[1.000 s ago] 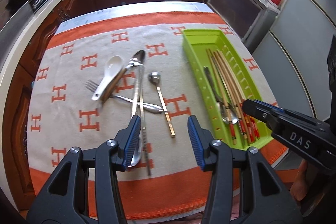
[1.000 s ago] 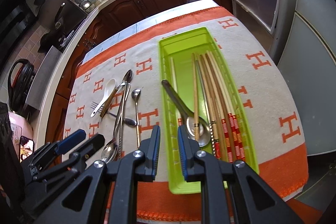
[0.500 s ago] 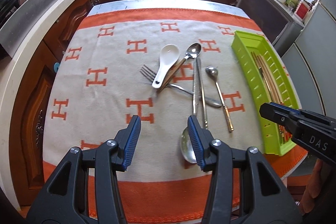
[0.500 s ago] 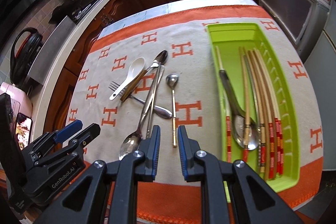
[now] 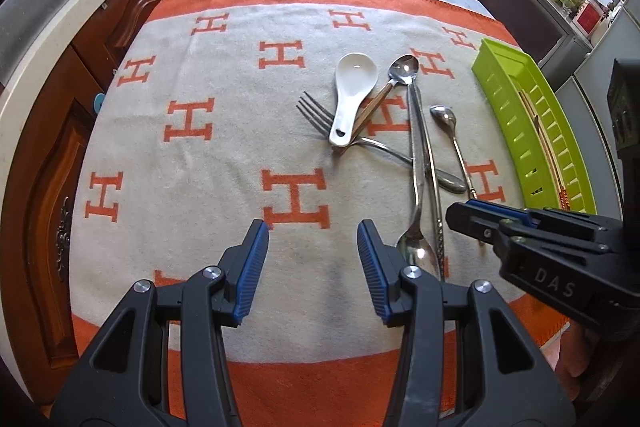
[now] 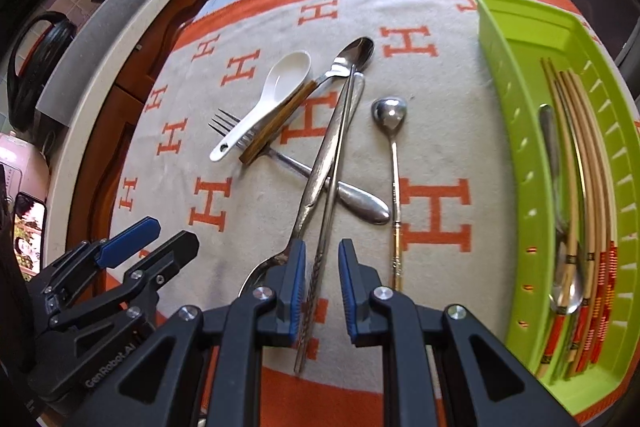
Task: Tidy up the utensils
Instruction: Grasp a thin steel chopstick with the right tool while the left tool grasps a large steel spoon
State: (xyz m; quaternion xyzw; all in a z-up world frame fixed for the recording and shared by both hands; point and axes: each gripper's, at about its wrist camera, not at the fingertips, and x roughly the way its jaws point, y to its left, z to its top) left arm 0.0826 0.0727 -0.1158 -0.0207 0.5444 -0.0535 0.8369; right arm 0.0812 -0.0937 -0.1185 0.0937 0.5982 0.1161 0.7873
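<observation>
Our left gripper (image 5: 312, 263) hangs with jaws spread wide over bare orange-and-beige blanket (image 5: 224, 155) near its front edge. Toward the middle lie a white ceramic soup spoon (image 6: 264, 103), a steel fork (image 6: 288, 163) and long steel spoons (image 6: 320, 163). Our right gripper (image 6: 322, 287) is parted around a slim steel handle (image 6: 316, 279), not gripping it, and the lime-green plastic tray (image 6: 516, 115) of chopsticks (image 6: 588, 163) sits along the right edge.

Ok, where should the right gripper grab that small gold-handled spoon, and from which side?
Grip the small gold-handled spoon mid-handle, coming straight down from above, fingers either side. It lies flat and alone on the cloth, bowl pointing away, clear of the crossed pile, so probably nothing blocks the right gripper.
</observation>
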